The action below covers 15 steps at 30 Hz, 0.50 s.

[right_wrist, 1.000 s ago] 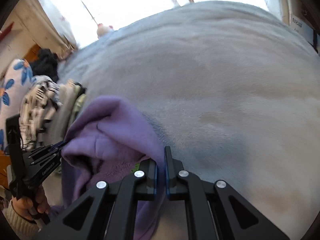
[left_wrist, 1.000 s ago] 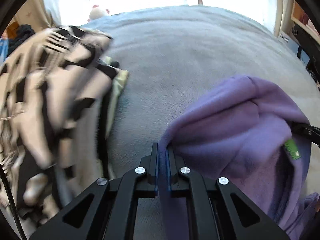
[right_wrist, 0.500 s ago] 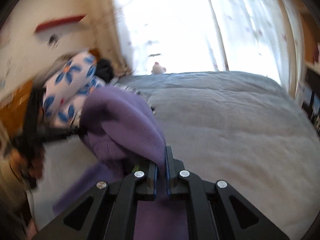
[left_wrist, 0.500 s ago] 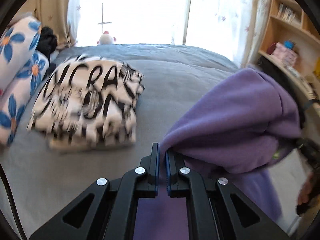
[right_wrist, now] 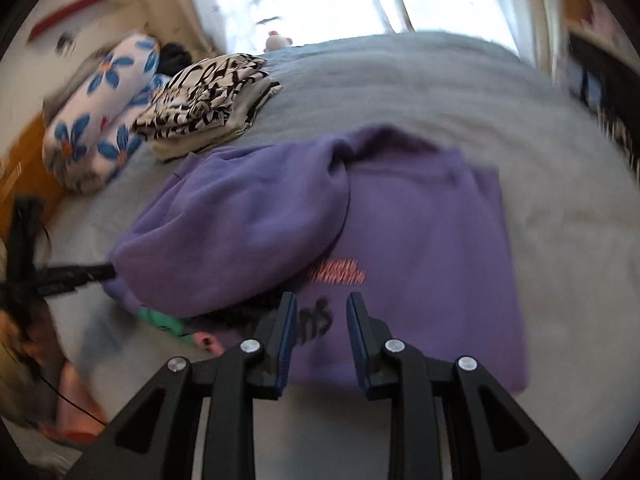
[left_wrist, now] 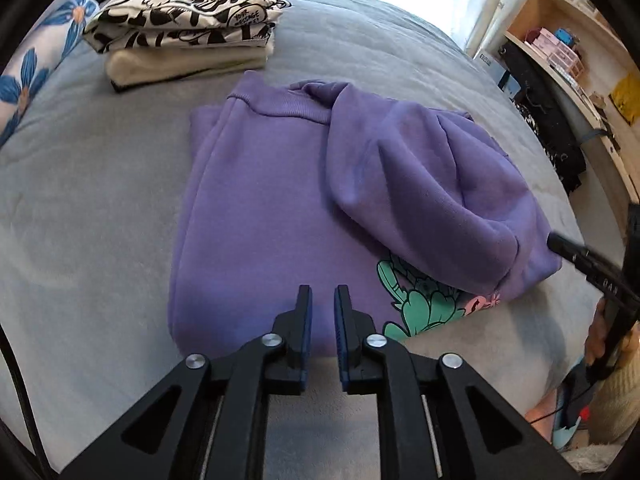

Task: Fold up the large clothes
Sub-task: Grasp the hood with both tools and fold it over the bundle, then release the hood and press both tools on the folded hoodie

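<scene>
A purple sweatshirt lies folded on the grey bed, one sleeve bulging over its printed front. My left gripper hovers over its near hem; the jaws are opening, a narrow gap between them and no cloth pinched. My right gripper hangs over the near edge of the purple sweatshirt, jaws opening wider, nothing between the pads. From the left wrist the right gripper shows at the garment's right edge. From the right wrist the left gripper shows at its left edge.
A stack of folded clothes, black-and-white print on top, sits at the far left of the bed, also seen as the folded stack. A floral pillow lies beside it. Shelves stand to the right. A window is beyond.
Both grippers were shut on the purple sweatshirt and carried it across the bed. It now lies flat near the folded stack, and both grippers have let go and parted their jaws.
</scene>
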Tool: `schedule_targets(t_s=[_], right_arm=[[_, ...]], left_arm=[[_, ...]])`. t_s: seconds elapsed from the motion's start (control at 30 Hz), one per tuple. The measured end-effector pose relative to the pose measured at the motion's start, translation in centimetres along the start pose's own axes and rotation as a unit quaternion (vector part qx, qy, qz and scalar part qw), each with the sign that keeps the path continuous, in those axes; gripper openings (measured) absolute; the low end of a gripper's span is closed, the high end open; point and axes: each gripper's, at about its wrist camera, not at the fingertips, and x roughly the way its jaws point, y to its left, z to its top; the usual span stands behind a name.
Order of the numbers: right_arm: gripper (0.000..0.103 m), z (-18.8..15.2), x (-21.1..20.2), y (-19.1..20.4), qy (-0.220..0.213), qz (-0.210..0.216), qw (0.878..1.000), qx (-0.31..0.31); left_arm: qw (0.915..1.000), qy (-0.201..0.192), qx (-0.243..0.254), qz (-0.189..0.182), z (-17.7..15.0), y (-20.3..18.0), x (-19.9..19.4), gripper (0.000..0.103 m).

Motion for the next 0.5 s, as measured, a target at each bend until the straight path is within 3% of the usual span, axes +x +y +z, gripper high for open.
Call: schedule_targets(t_s=[0.07,0.13,0.2,0.27,0.3,0.33,0.5], right_arm=[[0.042,-0.7,-0.1,-0.5,0.009,0.017,0.999,0.029],[0.045,-1.1,-0.2,0.0,0.008,0.040,0.998,0.049],[0.061,-1.0,-0.4,0.4,0.006,0.067,0.995,0.077],[0.076,-0.8,-0.2,0.5,0.006,0.093,0.990,0.104],[0.081,-0.6,-0.1,0.4,0.007,0.110,0.987,0.120],[0.083,-0.3,0.3,0.3,0.010,0.127,0.982,0.141],[0.083,0.7,3.0,0.0,0.041,0.169,0.963,0.208]], left_arm=[[0.9997,-0.002,-0.014,-0.018,0.6,0.5,0.1,0.018],[0.9988,-0.006,-0.024,-0.043,1.4,0.7,-0.1,0.024],[0.9972,-0.009,-0.031,-0.067,2.3,0.6,-0.3,0.029],[0.9945,-0.009,-0.042,-0.096,2.5,0.2,-0.4,0.042],[0.9925,-0.008,-0.047,-0.112,2.8,-0.1,-0.3,0.056],[0.9895,-0.009,-0.055,-0.133,3.1,-0.1,-0.1,0.062],[0.9811,0.009,-0.078,-0.177,4.5,-0.5,2.5,0.062]])
